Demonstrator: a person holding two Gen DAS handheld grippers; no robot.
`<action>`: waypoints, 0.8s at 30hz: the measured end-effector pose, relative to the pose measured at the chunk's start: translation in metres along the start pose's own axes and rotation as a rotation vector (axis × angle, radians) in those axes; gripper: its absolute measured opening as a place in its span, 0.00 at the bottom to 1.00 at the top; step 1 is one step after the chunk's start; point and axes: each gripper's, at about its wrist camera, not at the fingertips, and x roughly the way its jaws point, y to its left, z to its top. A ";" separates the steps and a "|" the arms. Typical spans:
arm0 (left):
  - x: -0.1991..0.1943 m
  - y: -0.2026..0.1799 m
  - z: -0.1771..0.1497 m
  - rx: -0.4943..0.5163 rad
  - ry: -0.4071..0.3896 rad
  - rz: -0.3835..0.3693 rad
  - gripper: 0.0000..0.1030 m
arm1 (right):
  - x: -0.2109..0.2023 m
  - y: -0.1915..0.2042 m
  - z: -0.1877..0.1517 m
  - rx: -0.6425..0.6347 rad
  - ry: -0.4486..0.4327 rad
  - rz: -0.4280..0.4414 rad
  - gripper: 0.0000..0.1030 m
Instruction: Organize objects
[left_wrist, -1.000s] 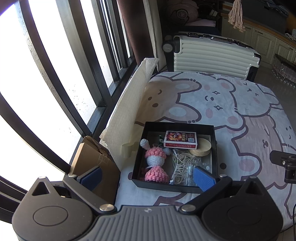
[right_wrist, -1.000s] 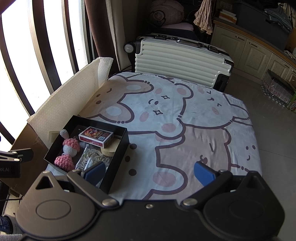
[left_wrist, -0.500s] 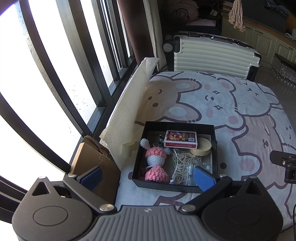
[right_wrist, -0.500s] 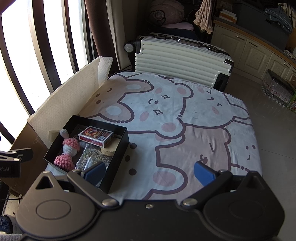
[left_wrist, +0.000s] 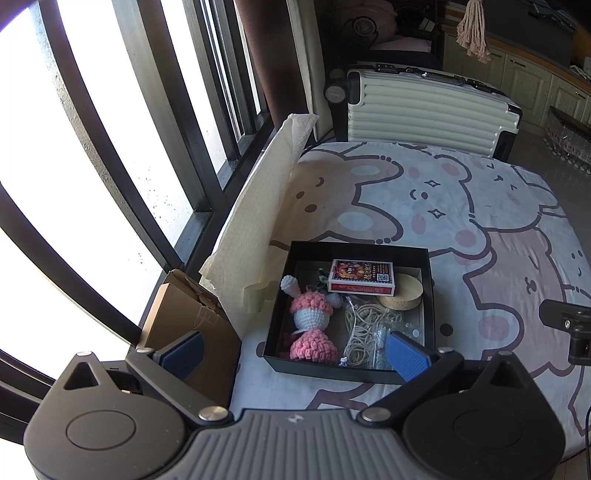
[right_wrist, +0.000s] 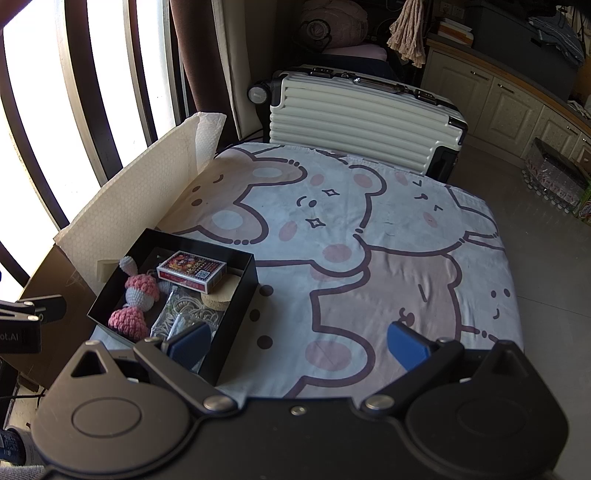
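Lying inside the black box (left_wrist: 354, 371) were the crochet doll (left_wrist: 312, 325), card pack (left_wrist: 362, 277), cork disc (left_wrist: 404, 295) and rubber bands (left_wrist: 364, 325); nothing lay loose on the cloth (right_wrist: 369, 221). Both the left gripper (left_wrist: 295, 350) and right gripper (right_wrist: 299, 341) were wide open and empty.

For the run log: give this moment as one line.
left claw: open, empty | right claw: open, empty | black box: holds crochet doll, card pack, rubber bands | tablecloth: bare

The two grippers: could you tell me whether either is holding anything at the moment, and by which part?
Nothing is held. The left gripper and the right gripper are both open and empty, hovering near the black box.
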 end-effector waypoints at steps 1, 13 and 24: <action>0.000 0.000 0.000 0.000 0.000 0.000 1.00 | 0.000 0.000 0.000 0.000 0.000 0.000 1.00; 0.000 0.001 -0.002 -0.001 0.002 0.000 1.00 | 0.000 0.000 0.000 0.000 0.000 0.000 1.00; 0.000 0.002 -0.008 -0.004 0.005 0.005 1.00 | -0.001 0.000 -0.001 0.000 0.001 -0.001 1.00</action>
